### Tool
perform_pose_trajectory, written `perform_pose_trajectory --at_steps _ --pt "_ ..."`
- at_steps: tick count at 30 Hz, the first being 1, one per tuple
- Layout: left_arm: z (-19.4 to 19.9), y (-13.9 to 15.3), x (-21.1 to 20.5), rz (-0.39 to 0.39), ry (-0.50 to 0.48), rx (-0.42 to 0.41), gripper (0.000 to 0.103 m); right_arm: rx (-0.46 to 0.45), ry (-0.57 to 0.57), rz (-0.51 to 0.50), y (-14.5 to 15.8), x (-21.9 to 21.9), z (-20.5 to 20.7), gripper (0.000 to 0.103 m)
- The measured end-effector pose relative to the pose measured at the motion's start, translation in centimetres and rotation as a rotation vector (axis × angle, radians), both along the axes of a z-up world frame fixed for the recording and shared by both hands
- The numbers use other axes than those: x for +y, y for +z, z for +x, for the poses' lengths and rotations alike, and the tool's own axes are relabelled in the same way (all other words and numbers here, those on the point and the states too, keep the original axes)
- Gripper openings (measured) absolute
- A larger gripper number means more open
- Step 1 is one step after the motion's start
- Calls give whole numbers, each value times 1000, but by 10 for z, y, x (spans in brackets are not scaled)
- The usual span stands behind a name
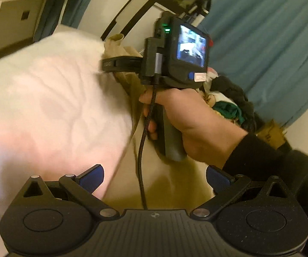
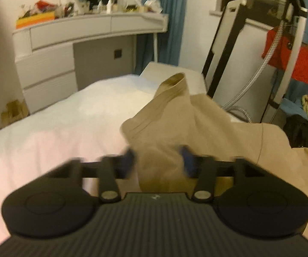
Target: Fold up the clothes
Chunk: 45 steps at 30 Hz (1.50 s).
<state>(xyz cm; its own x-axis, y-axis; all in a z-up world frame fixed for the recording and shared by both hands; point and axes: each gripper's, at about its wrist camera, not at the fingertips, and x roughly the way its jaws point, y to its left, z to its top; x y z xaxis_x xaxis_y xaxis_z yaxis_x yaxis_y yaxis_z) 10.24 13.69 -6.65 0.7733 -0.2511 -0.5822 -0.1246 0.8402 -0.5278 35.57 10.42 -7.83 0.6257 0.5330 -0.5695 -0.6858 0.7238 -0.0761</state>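
A bed [image 2: 53, 128] with a white cover fills the left of both views. Behind it in the right wrist view stands a white dresser [image 2: 53, 49] with clutter on top, blue curtains [image 2: 166, 21] beside it, and a folded treadmill-like frame [image 2: 224, 49] against the wall with something red [image 2: 293, 60] hanging to its right.

A tan garment [image 2: 196, 128] lies on the right side of the bed, bunched, with one open cuff or collar end [image 2: 175, 80] raised toward the far edge; which part it is I cannot tell. In the left wrist view the same garment [image 1: 171, 184] spreads under and ahead of the tool, next to the white cover. A heap of mixed clothes [image 1: 228, 105] sits further right, by the curtain.

The right gripper [image 2: 157, 160] is blurred; its blue pads [image 2: 128, 160] stand apart with a fold of the garment rising between them, not clamped. The left view shows this tool from behind, held by a hand [image 1: 184, 115] in a black sleeve [image 1: 261, 156], a cable [image 1: 143, 141] hanging from it.

The left gripper [image 1: 154, 180] is spread wide, its pads [image 1: 92, 178] low over the garment, holding nothing
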Motion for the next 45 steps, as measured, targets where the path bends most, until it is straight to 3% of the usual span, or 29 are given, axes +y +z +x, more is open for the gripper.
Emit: perform_pose_trajectory --at_steps 1,6,10,13,17,21,23,26,27,28,30,35,38,42,45 --pt "0 -1 1 -11 4 -1 103 -5 -22 15 3 -4 1 15" --pt "-4 0 4 -43 -2 -37 103 -64 -134 251 43 -59 -6 12" --pt "-11 5 -2 -67 -62 -70 102 -155 -318 401 68 -129 -21 12" --pt "-18 10 -10 -86 -130 -103 102 -211 -509 461 72 -190 -35 12" --pt "-31 16 -25 -56 -199 -158 102 -194 -757 430 48 -263 -41 12" --pt "-29 10 -38 7 -232 -153 102 -31 -881 381 8 -308 -30 12" --pt "-26 2 -44 29 -241 -123 102 12 -880 385 -1 -316 -28 13" --pt "-19 -1 -60 72 -250 -96 102 7 -843 388 1 -318 -35 19" --pt "-18 -1 -65 88 -252 -96 102 1 -821 383 5 -316 -40 35" --pt "-8 -2 -67 107 -254 -97 102 -5 -799 379 9 -314 -46 59" --pt "1 -1 -73 143 -261 -101 102 -16 -754 369 17 -310 -58 77" --pt "-14 6 -84 194 -279 -108 102 -38 -676 435 56 -319 -127 77" --pt "-24 14 -81 181 -285 -104 102 -42 -670 453 72 -327 -187 77" --pt "-39 27 -74 165 -276 -73 102 -21 -654 484 69 -342 -275 77" --pt "-56 36 -63 150 -253 -40 102 83 -702 507 54 -357 -317 78"
